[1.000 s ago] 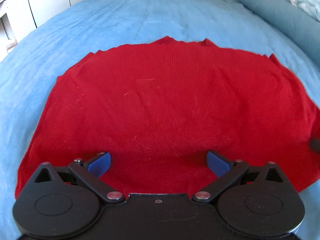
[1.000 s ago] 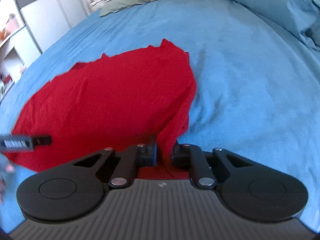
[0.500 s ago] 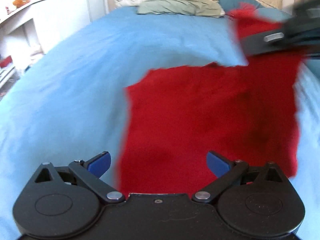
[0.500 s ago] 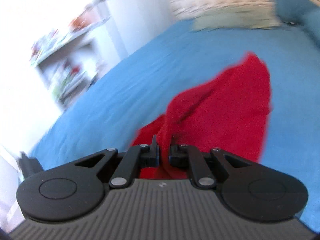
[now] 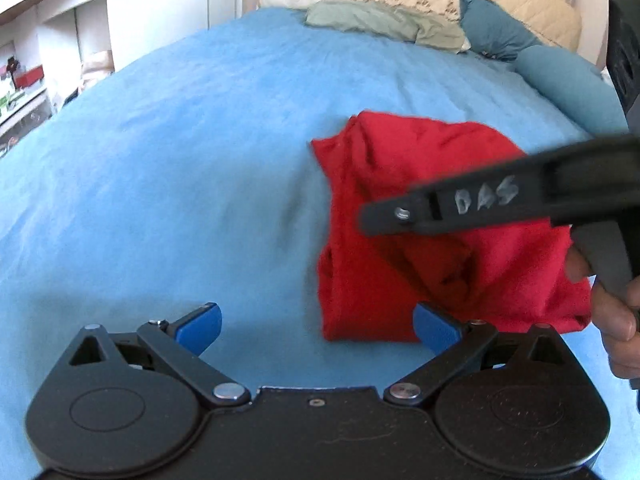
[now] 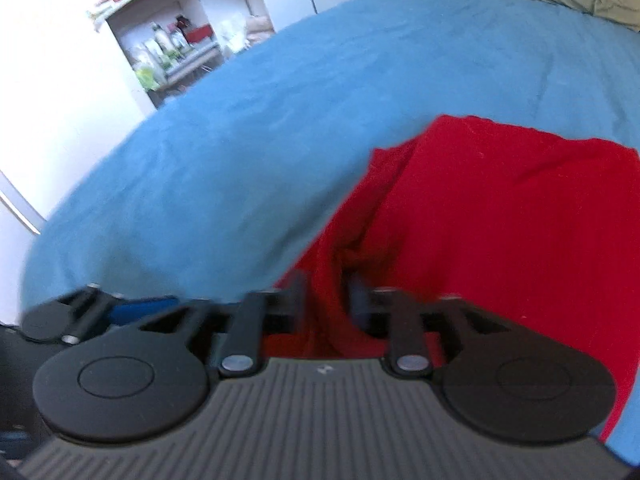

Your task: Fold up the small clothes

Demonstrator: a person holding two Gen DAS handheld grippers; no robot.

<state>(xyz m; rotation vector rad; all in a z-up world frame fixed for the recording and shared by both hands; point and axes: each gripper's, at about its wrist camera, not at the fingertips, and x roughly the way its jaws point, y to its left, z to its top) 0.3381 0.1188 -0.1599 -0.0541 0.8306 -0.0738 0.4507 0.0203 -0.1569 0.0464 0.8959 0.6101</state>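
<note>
The red garment lies doubled on the blue bedspread, well short of the green pillow at the head of the bed. The step in hand appears to be a fold across the garment: the right gripper has its jaws nearly closed on a pinched ridge of red cloth, carried over the lower layer. The left gripper hovers just beside the garment's near edge, jaws spread wide and holding nothing, its blue pads over bare bedspread. The next move likely calls for laying the carried edge flush on the layer beneath, releasing it, then smoothing the wrinkles. Readable writing: hand-lettered "DAS" on the right gripper's finger, seen in the left wrist view. No garment label is visible.
</note>
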